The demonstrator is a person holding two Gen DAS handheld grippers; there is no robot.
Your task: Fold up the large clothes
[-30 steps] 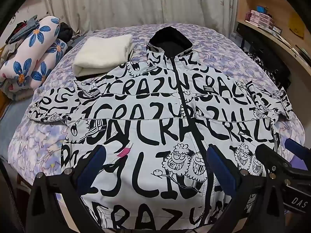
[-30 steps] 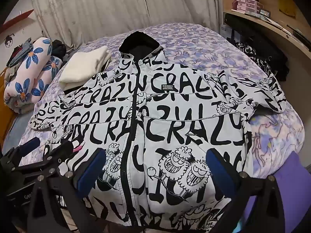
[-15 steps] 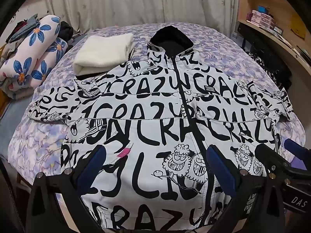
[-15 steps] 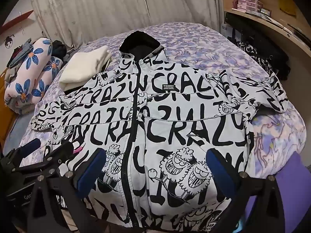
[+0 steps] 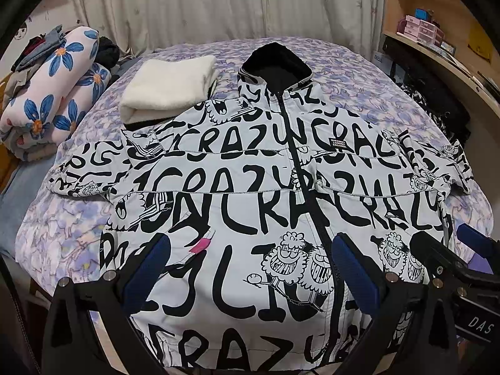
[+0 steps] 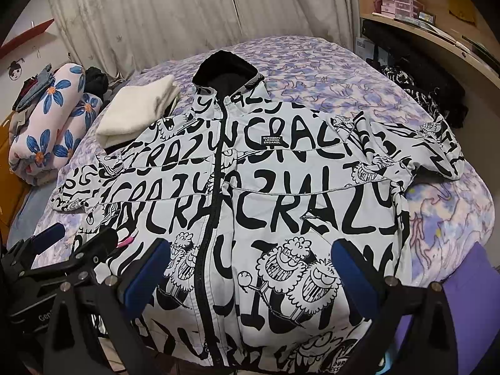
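Note:
A large white jacket printed with black letters and cartoon faces lies flat and zipped on the bed, black collar at the far end, both sleeves folded in at the sides. My left gripper hovers open above the hem, left of the zip. My right gripper hovers open above the hem, right of the zip. Neither holds anything. Each gripper shows at the edge of the other's view: the right one, the left one.
The bed has a purple patterned cover. A folded cream garment lies beside the jacket's left shoulder. Rolled floral bedding and clothes are stacked at the left. A wooden shelf with boxes runs along the right. Curtains hang behind.
Both grippers have drifted very slightly; the jacket has not moved and nothing has been grasped.

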